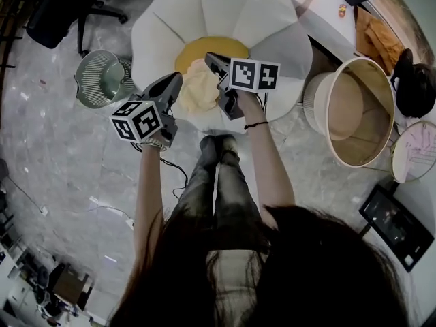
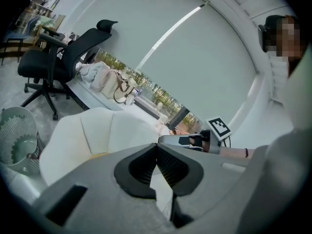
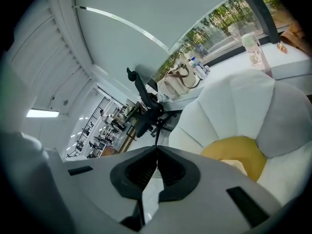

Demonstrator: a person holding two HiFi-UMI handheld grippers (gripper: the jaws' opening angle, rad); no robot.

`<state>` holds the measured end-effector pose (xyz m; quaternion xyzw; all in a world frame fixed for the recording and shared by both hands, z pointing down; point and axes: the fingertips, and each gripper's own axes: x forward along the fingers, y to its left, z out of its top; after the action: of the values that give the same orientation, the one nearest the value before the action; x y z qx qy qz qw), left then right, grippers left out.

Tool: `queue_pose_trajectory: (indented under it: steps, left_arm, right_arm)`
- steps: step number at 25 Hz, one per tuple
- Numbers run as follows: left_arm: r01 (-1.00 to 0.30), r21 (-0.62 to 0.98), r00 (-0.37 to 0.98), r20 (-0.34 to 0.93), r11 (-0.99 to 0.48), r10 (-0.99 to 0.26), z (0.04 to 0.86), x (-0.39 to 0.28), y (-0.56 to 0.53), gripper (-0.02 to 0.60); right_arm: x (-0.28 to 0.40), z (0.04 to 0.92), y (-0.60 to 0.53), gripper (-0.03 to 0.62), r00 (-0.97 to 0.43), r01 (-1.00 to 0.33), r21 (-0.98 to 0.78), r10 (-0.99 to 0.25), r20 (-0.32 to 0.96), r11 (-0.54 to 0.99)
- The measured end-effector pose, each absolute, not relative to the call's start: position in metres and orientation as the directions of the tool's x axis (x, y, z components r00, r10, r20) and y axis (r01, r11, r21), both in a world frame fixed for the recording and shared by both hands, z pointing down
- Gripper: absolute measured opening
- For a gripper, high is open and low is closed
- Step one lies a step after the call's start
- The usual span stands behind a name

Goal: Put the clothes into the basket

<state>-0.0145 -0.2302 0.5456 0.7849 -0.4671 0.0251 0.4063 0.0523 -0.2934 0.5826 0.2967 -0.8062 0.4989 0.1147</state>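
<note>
Cream crumpled clothes (image 1: 199, 87) lie on the yellow seat (image 1: 204, 46) of the white petal-shaped chair (image 1: 225, 9), my left gripper (image 1: 178, 79) at their 9 o'clock, my right gripper (image 1: 208, 57) at 12, both with fingers pressed together, empty.

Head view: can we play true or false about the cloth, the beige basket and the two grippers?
1. The cloth lies on the chair. True.
2. The beige basket holds the cloth. False: the cloth is on the chair, outside the basket.
3. The left gripper is shut with nothing in it. True.
4. The right gripper grips the cloth. False: it is shut with nothing in it, above the cloth.
</note>
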Motion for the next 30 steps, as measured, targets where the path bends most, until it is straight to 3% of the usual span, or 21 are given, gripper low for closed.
queue_pose_trajectory:
  steps: [30]
  left_arm:
    - [-0.672,0.724,0.668,0.502,-0.156,-0.549,0.729,-0.014,-0.227,0.011]
  right_arm:
    - [0.058,0.784,-0.282,0.011,-0.717,-0.671,-0.736,-0.334,0.612,0.091]
